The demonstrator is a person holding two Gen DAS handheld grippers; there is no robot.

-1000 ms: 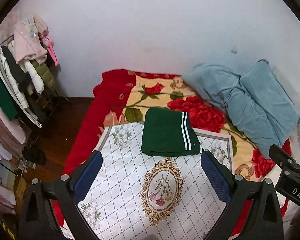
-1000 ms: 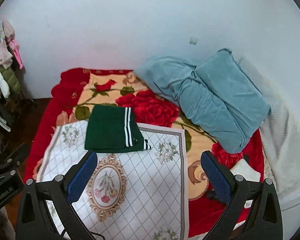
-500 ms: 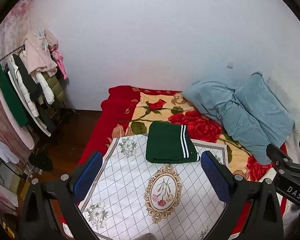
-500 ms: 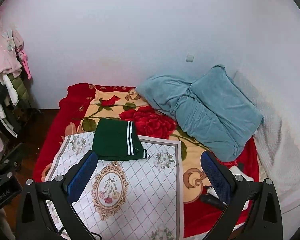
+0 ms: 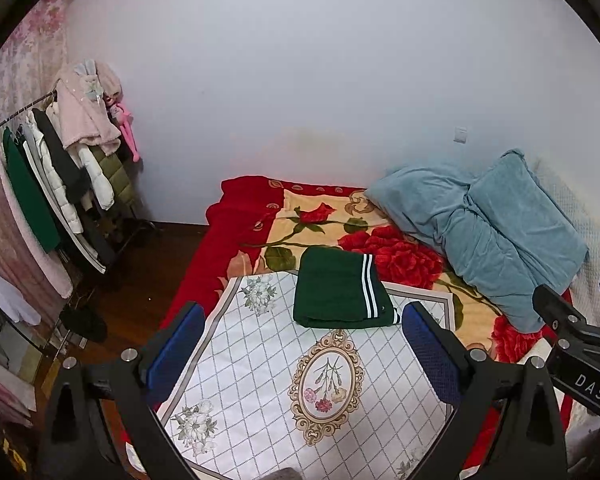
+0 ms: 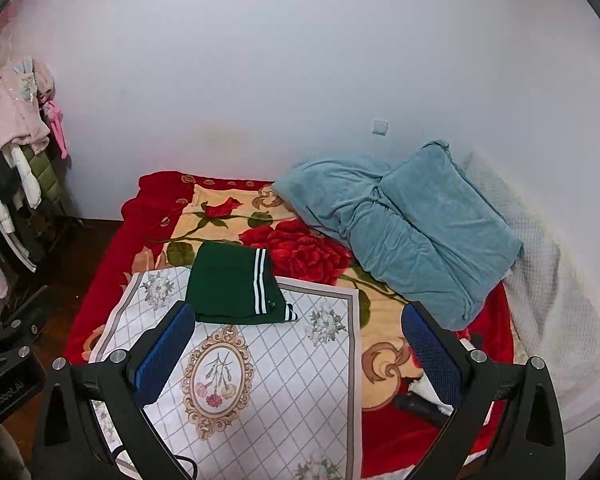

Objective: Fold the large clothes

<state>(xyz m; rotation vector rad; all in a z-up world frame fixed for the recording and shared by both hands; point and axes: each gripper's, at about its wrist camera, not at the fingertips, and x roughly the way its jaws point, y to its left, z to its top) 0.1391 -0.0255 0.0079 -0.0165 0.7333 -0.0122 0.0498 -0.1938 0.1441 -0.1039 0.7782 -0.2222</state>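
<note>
Lying folded into a neat rectangle, a dark green garment (image 5: 338, 294) with white stripes rests at the far edge of a white quilted cloth (image 5: 300, 380) spread over a bed with a red rose-print blanket (image 5: 260, 220), as seen from the left wrist. The left hand-held gripper (image 5: 302, 356) hangs above the near part of the cloth, its blue pads spread wide and empty. A clothes rack (image 5: 56, 184) crowded with coats stands far left; a blue duvet (image 5: 488, 224) is heaped at right, where part of the right hand-held gripper (image 5: 576, 340) enters.

From the right wrist, the green garment (image 6: 236, 284) sits left of centre, partly on the white cloth (image 6: 260, 380) and partly on the blanket (image 6: 172, 208). The right hand-held gripper (image 6: 298, 354) is likewise wide apart, gripping nothing. The blue duvet (image 6: 404, 224) lies far right beside a white knitted cover (image 6: 548, 300).
</note>
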